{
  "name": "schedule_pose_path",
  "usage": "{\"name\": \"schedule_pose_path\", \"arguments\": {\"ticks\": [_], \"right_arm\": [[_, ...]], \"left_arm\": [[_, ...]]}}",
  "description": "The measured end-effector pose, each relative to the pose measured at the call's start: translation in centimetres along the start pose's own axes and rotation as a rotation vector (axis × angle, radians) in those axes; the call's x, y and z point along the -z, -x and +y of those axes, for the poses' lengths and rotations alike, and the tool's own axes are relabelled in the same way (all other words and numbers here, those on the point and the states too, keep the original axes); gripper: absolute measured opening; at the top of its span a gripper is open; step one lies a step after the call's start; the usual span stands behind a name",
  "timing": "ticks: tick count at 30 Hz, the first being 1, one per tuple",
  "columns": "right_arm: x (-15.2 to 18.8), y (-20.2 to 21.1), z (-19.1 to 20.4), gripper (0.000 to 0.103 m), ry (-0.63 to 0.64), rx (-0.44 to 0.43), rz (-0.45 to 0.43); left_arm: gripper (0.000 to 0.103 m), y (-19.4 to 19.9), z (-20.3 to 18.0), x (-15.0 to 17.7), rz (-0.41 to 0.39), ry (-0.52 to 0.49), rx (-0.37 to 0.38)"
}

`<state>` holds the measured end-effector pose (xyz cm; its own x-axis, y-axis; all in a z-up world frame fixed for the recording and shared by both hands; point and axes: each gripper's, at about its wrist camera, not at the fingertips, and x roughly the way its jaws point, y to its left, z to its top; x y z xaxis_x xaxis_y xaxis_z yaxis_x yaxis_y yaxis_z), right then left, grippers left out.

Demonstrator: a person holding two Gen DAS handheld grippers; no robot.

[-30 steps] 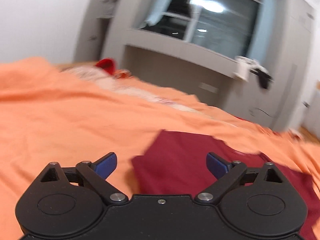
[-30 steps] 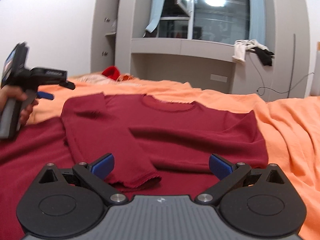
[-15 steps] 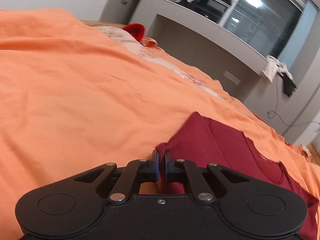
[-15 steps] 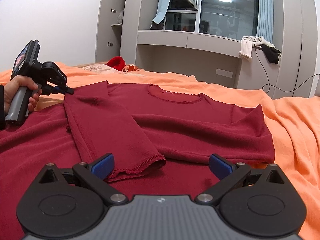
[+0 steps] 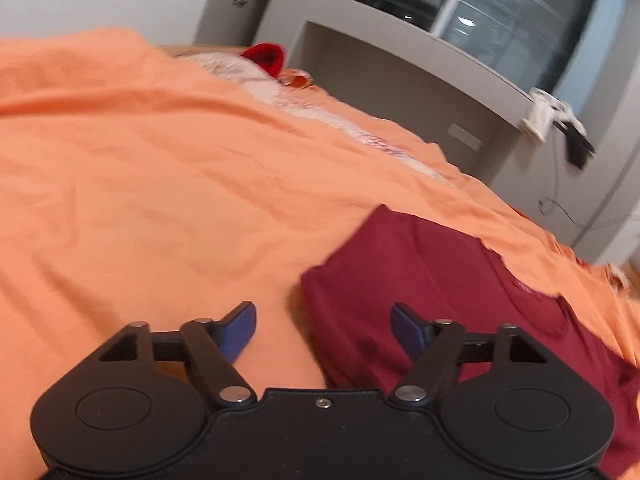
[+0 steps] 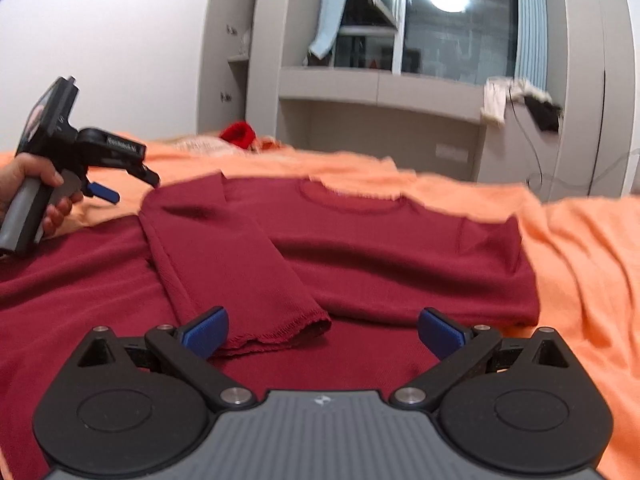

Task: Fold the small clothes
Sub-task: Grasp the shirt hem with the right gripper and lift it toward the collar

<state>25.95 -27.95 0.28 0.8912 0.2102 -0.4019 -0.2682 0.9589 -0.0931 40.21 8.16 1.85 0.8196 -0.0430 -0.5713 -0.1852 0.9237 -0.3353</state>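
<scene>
Lying between spread fingers (image 6: 206, 330): sweater (image 6: 360, 248)

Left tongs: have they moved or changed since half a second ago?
Yes. The left tongs, then pinched at the maroon sweater's folded shoulder, now stand open and drawn back from it, toward the orange bedspread.

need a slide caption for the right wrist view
Right gripper open above a maroon sweater on an orange bedsheet, one sleeve folded across; left gripper open beside its shoulder.

Matt ribbed-knit maroon sweater (image 6: 360, 240) on wrinkled orange cotton bedsheet (image 5: 160, 168).
</scene>
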Motion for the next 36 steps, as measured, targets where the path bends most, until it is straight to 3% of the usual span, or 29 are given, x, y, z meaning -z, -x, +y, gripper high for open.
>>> {"name": "schedule_pose_path", "arguments": {"ticks": [4,11,16,23,27,32,36], "right_arm": [[0.4,2.5,0.5,0.103,0.071,0.001,-0.086],[1.6,6.9,2.0,0.103,0.171,-0.013,-0.179],[3.5,10.0,3.4,0.103,0.212,-0.053,-0.174],[7.1,12.9,6.7,0.103,0.385,-0.083,-0.110],[9.3,13.4,8.5,0.103,0.507,-0.034,-0.049],[12.1,12.1,10.2,0.103,0.676,0.114,0.050],[12.7,11.8,10.5,0.101,0.728,0.196,0.005]], "left_arm": [[0.097,3.2,-1.2,1.4,-0.020,-0.107,0.046],[0.102,9.6,-2.4,3.8,-0.081,-0.200,0.139],[0.102,14.0,-2.5,6.9,-0.115,-0.269,0.198],[0.102,19.3,-1.2,11.0,-0.171,-0.303,0.248],[0.102,21.4,-0.1,13.4,-0.185,-0.314,0.232],[0.102,23.0,0.9,15.4,-0.190,-0.325,0.211],[0.102,23.6,1.0,16.1,-0.189,-0.335,0.212]]}}
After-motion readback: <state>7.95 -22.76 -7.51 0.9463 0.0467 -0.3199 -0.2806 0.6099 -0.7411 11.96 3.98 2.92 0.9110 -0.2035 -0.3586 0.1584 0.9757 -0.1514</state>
